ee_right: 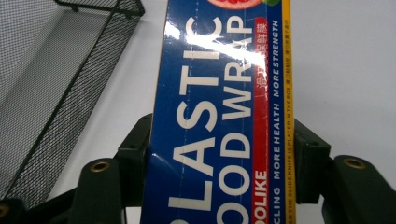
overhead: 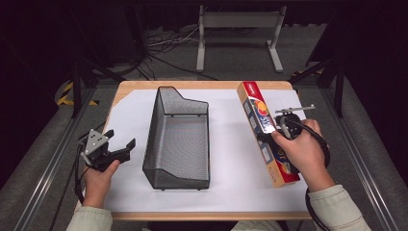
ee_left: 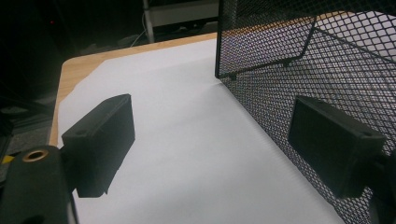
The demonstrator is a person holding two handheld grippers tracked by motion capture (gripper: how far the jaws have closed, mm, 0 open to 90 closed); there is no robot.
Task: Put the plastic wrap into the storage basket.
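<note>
Mesh basket [overhead: 177, 139] mid-table; left tool [overhead: 117, 144] released beside it; right tool [overhead: 281, 129] clamps wrap box [overhead: 263, 130] near right edge.

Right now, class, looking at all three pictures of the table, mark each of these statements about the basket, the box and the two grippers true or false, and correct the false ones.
1. The long blue and red plastic wrap box lies inside the black wire mesh basket. False: it lies on the white sheet, to the basket's right.
2. The right gripper has its fingers on both sides of the box. True.
3. The left gripper is shut on the basket's rim. False: it is open, beside the basket's wall, holding nothing.
4. The basket has nothing in it. True.
5. The basket lies tipped on its side. False: it stands upright, open side up.
</note>
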